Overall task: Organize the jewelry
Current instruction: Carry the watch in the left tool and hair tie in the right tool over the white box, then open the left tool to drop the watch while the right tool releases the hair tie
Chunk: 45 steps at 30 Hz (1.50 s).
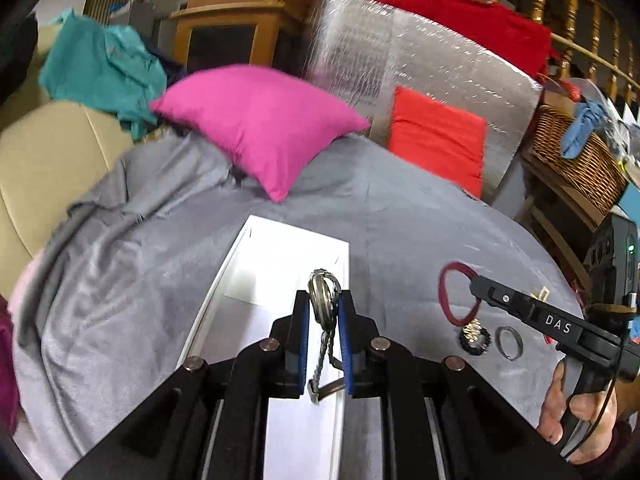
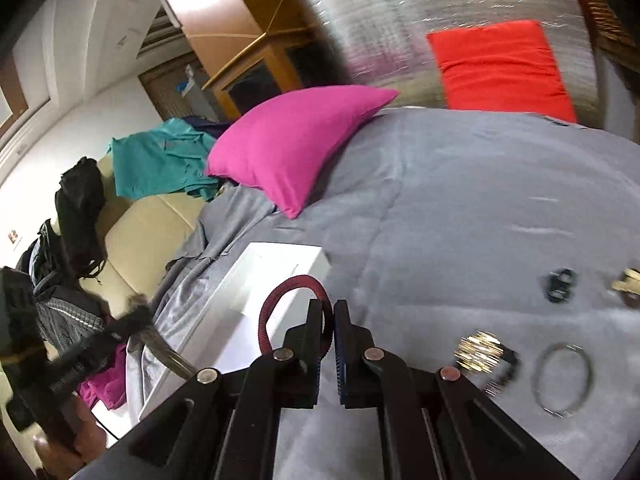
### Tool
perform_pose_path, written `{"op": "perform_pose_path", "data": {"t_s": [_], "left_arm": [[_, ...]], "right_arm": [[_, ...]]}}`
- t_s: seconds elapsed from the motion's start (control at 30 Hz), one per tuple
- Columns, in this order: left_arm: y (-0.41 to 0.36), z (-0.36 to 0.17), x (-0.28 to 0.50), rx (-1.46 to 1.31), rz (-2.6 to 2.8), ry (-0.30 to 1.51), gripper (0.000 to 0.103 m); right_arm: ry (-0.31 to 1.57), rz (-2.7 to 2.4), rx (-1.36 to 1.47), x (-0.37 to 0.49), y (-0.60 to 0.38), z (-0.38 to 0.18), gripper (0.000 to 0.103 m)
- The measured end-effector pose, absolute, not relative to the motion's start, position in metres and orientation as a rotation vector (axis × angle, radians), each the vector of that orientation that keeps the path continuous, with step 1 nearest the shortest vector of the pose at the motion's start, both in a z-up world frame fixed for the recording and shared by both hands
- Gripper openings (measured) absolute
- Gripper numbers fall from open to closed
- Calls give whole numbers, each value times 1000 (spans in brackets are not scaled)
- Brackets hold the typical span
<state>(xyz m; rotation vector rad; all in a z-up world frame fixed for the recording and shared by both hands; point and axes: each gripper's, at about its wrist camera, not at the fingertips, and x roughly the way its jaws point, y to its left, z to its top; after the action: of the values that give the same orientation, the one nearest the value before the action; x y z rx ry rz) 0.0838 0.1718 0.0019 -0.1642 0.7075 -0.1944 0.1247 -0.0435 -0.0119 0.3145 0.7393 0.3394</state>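
Observation:
My left gripper (image 1: 324, 304) is shut on a silver braided bracelet (image 1: 322, 300) and holds it over a white open box (image 1: 280, 256) on the grey blanket. My right gripper (image 2: 328, 312) is shut on a dark red cord bracelet (image 2: 280, 300) beside the same box (image 2: 280, 264); in the left wrist view the red loop (image 1: 446, 292) hangs from the right gripper's tip (image 1: 476, 280). On the blanket lie a gold and black beaded piece (image 2: 480, 354), a thin silver bangle (image 2: 564, 378), a black piece (image 2: 558, 282) and a gold item (image 2: 628, 282).
A pink cushion (image 1: 260, 124) and a red cushion (image 1: 438, 136) lie at the back of the bed, against a silver padded panel (image 1: 440, 60). A wicker basket (image 1: 576, 152) stands at the right. A beige sofa (image 2: 140, 232) with clothes is at the left.

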Motion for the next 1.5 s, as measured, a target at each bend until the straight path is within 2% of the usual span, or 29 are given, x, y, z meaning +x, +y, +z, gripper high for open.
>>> {"op": "perform_pose_path", "data": {"t_s": [0.53,1.17,1.2,1.27,1.3,1.33,1.37,1.43,1.5], "left_arm": [[192,-46,149,-212,-69,825,14],[196,-81,165,-238,-42,963,14],[195,-83,166,-239,-51,969,14],[195,-83,168,-250,-55,962,14],[195,-82,167,-253,-59,947,15],[196,-80,167,-258,-59,932,18],[198,-77,166,-266,-55,913,21],[200,-73,164,-277,-61,884,35],[201,-67,162,-283,-66,858,37]], "right_arm": [[847,400,285,229,40,-54,7],[950,389,273,264,65,-87,9],[957,397,283,264,65,-88,11],[966,404,298,264,65,-88,23],[963,409,304,263,65,-88,33],[954,419,310,261,64,-87,37],[939,416,311,258,62,-86,38],[920,412,324,255,59,-83,44],[893,418,351,250,51,-79,44]]}}
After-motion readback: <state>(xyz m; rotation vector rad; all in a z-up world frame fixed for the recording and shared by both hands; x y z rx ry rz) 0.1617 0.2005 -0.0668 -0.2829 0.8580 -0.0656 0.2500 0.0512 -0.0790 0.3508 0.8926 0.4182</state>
